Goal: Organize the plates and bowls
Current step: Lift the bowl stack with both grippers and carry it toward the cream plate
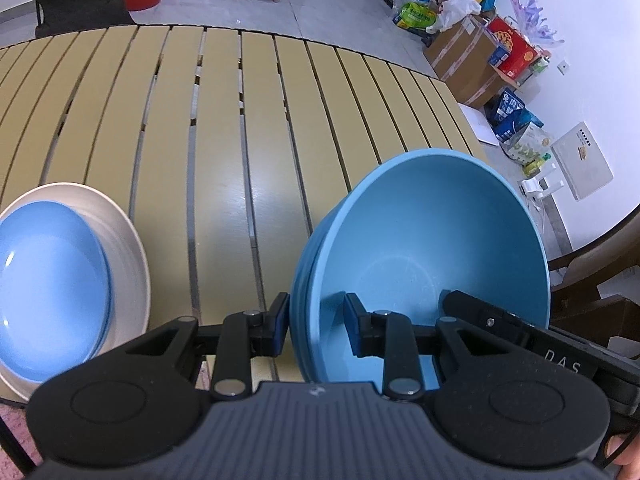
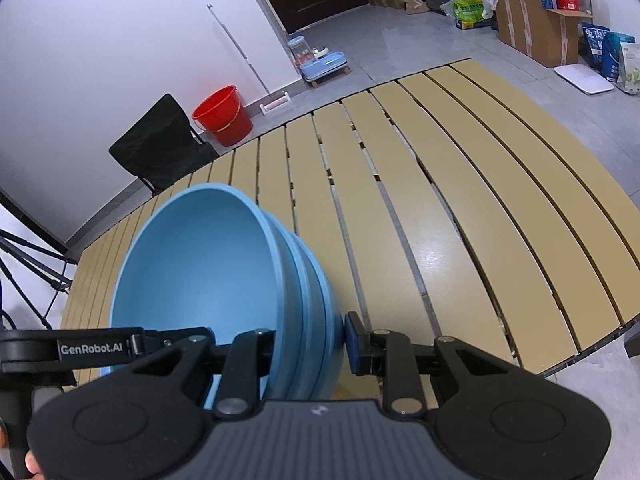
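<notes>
A stack of nested blue bowls (image 1: 424, 256) is held tilted above the slatted table (image 1: 224, 120). My left gripper (image 1: 316, 326) is shut on the stack's left rim, one finger inside and one outside. My right gripper (image 2: 308, 344) is shut on the opposite rim of the blue bowls (image 2: 200, 264); its left finger is hidden inside the bowl. The right gripper's body also shows in the left wrist view (image 1: 520, 332). At the left, a blue plate (image 1: 48, 288) lies on a white plate (image 1: 128, 240) near the table's front edge.
The slatted tan table (image 2: 460, 200) stretches ahead. Beyond it stand a red bucket (image 2: 222, 114), a black folding chair (image 2: 156, 148), a pet feeder (image 2: 320, 60) and cardboard boxes (image 2: 536, 28) on the grey floor.
</notes>
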Demonstrator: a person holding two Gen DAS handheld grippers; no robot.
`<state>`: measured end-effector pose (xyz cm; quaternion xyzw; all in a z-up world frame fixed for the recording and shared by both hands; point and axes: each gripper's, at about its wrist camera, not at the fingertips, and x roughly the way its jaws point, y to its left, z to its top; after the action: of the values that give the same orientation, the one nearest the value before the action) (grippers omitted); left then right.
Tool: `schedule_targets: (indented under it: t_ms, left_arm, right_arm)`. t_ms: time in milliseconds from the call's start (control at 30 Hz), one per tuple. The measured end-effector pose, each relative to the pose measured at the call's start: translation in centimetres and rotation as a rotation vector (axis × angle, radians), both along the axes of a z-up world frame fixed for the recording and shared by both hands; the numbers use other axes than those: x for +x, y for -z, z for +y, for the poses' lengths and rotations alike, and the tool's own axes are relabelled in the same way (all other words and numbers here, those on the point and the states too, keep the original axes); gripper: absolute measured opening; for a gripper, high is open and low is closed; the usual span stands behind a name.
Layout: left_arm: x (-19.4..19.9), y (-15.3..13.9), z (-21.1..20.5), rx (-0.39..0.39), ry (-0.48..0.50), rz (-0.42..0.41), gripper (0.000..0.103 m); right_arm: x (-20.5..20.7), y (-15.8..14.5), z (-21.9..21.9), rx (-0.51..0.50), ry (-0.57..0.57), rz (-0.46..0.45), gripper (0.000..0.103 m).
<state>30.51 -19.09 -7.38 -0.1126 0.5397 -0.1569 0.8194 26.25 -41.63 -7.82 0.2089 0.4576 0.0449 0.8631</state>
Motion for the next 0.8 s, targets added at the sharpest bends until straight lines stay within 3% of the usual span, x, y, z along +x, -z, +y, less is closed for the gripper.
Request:
schedule_targets:
  t_ms: [800]
  left_arm:
    - [-2.0,-3.4,7.2,-0.016,-0.124,-0.03,0.029]
  right_arm:
    - [0.0,-3.7,6.4,-0.001,-0.086,-0.04,0.024]
